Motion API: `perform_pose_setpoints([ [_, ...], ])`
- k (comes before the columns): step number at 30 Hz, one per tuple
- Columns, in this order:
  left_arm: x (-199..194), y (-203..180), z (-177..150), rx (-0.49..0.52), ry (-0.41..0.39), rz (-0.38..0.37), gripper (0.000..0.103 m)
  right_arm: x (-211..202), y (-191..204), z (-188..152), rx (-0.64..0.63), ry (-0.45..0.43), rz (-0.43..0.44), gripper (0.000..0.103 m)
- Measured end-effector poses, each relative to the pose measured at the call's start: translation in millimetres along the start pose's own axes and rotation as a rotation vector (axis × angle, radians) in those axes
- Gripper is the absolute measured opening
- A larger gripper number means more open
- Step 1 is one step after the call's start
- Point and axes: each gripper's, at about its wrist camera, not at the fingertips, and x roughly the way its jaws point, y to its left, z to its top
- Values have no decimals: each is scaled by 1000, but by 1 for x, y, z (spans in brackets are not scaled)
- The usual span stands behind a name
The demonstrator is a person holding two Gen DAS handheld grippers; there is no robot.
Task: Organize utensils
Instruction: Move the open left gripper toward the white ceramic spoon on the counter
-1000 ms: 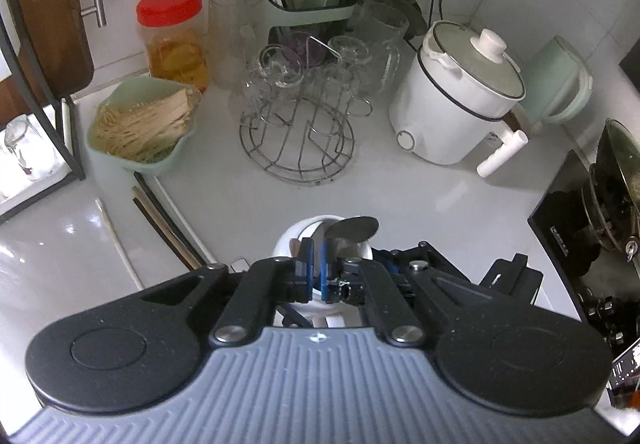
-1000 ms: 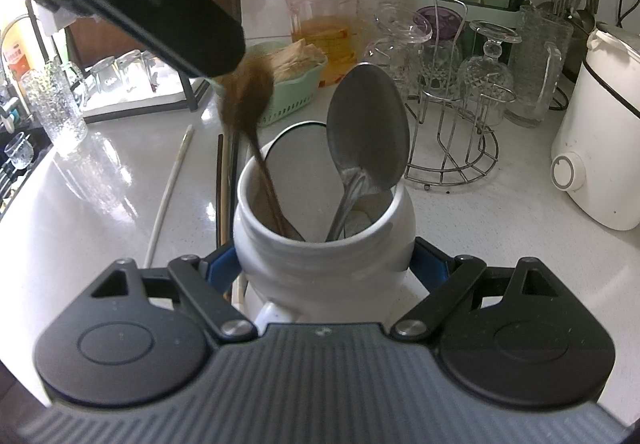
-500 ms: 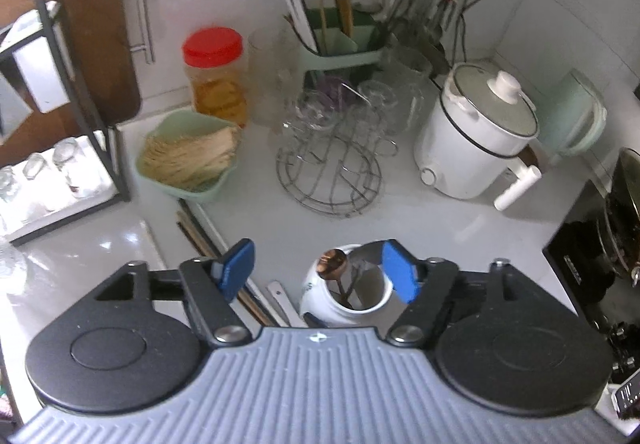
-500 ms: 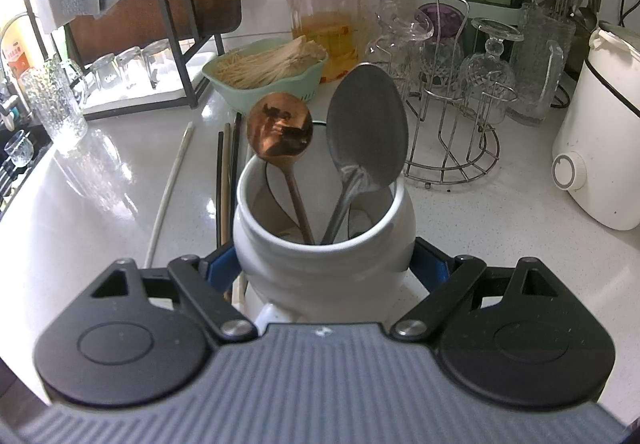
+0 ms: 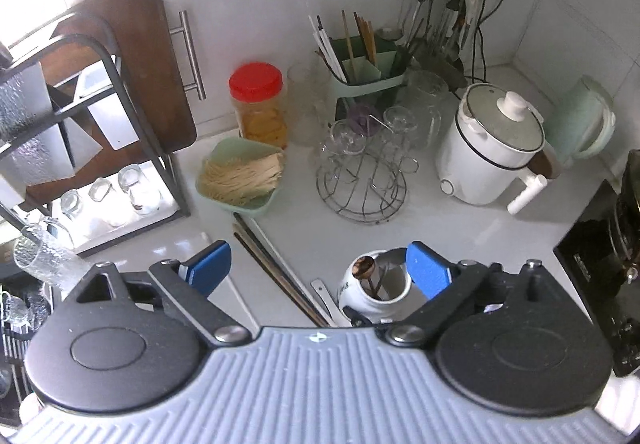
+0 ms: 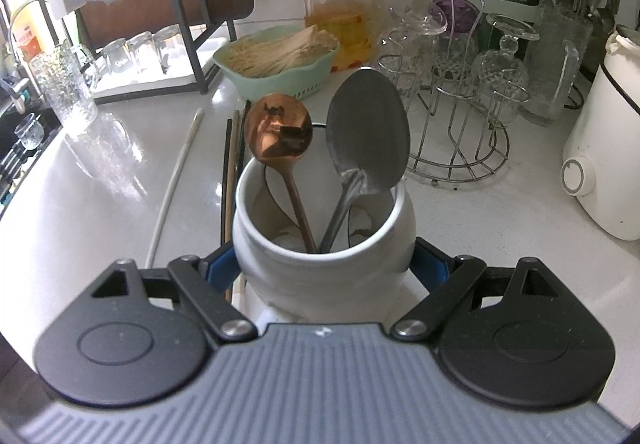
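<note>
The jar conceals the spoon handle ends and both pads of the right hand-held gripper. Chopsticks run behind the jar. The cooker is cut by the right edge. Jar lettering is illegible.

A home kitchen — rice cooker, glass rack, tiled counter.

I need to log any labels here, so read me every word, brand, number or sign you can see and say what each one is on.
Nothing can be read for certain.
White jar: dark print on its side, too small and blurred.
Orange packet at the left edge of the right wrist view: characters, blurred.
Black appliance: a small light mark, unreadable.
Red-lidded jar: no label visible.
</note>
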Motion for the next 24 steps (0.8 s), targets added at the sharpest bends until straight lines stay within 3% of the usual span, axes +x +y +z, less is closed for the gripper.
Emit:
perform_pose_setpoints([
  [4, -13, -9, 6, 3, 49, 1, 98, 0, -2, 1, -11, 11, 15, 91],
  [7, -16, -8, 10, -62, 122, -26, 98, 0, -4, 4, -23, 29, 26, 91],
  [13, -5, 9, 13, -193, 222, 19, 98, 1, -12, 7, -2, 41, 12, 91],
  [24, 2, 18, 24, -271, 253, 36, 98, -2, -28, 6, 15, 54, -10, 91],
])
